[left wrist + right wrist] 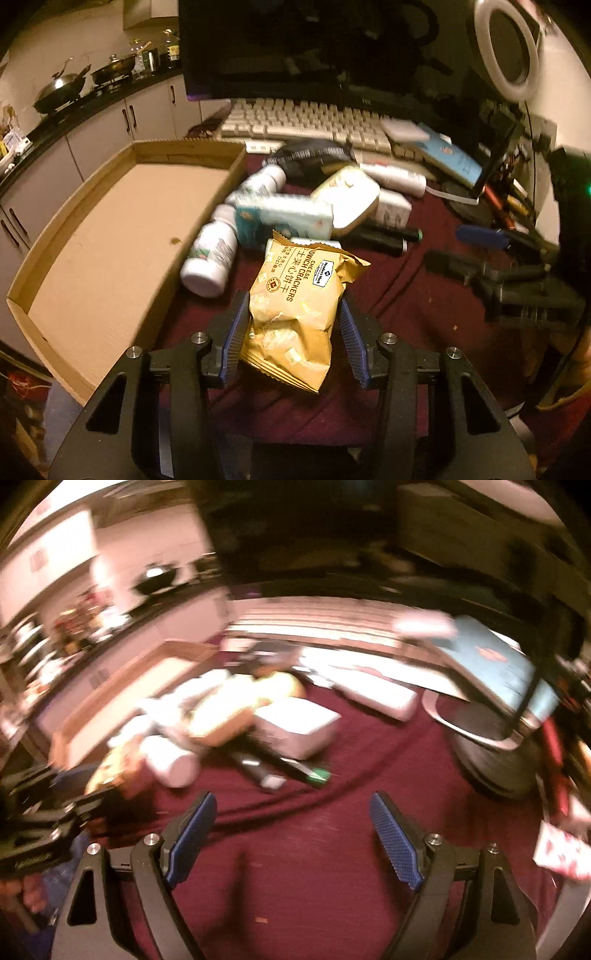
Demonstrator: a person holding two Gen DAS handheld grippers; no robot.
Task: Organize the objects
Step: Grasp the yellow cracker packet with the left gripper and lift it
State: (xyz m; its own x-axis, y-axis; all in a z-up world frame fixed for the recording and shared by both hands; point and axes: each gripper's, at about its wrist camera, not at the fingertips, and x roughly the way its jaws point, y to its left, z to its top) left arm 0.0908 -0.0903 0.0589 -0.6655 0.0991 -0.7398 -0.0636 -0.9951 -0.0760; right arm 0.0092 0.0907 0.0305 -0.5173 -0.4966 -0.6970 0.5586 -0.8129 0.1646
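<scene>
A yellow cheese sandwich crackers packet (295, 310) is pinched between the blue pads of my left gripper (293, 299), which is shut on it just above the maroon cloth (406, 314). To its left lies a shallow cardboard tray (122, 229) with nothing in it. Behind the packet is a pile: two white bottles (210, 258), a blue-and-white box (284, 218), a cream packet (351, 199) and black markers (384, 236). In the blurred right wrist view my right gripper (291, 801) hovers open over the cloth, nothing between its fingers, with the markers (280, 768) ahead of it.
A keyboard (306, 122) and a dark monitor (295, 48) close off the back of the desk. A ring light (506, 48), a blue book (450, 155) and cables crowd the right. A kitchen counter with pans (62, 92) runs behind the tray.
</scene>
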